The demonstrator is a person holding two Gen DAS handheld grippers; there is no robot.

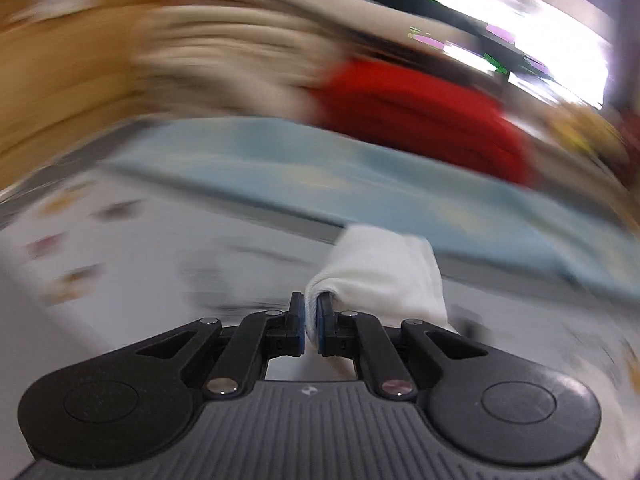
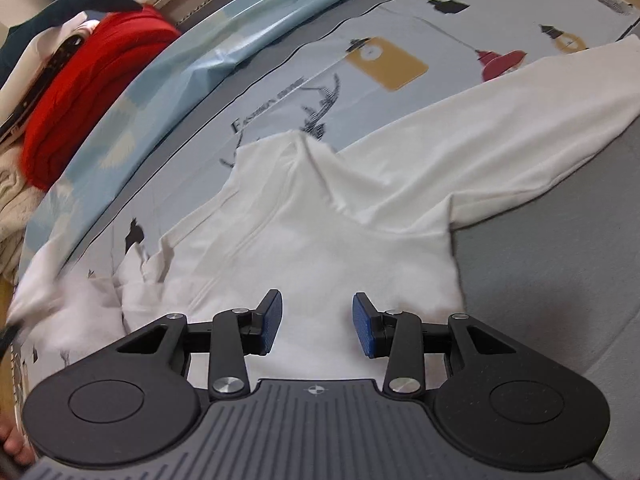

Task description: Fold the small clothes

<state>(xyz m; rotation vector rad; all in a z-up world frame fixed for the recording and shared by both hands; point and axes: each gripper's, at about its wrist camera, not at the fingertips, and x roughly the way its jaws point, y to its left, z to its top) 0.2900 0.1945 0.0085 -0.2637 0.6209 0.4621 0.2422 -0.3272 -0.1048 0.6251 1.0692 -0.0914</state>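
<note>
A small white long-sleeved top (image 2: 320, 216) lies spread on a printed grey bedsheet (image 2: 400, 32), one sleeve (image 2: 520, 120) stretched to the right. My right gripper (image 2: 316, 326) hovers over the top's lower body, open, with nothing between its blue pads (image 2: 270, 320). In the blurred left wrist view my left gripper (image 1: 311, 322) is shut on a bunch of the white cloth (image 1: 384, 272), which drapes over its right finger. In the right wrist view the top's left sleeve (image 2: 52, 292) is a blurred streak at the left edge.
A red folded garment (image 2: 88, 92) and cream knitwear (image 2: 12, 208) lie at the left beyond a light blue pillow (image 2: 168, 80). A dark plush toy (image 2: 80, 0) sits behind them. Plain grey bedding (image 2: 560, 280) fills the right. A wooden headboard (image 1: 48, 80) shows in the left wrist view.
</note>
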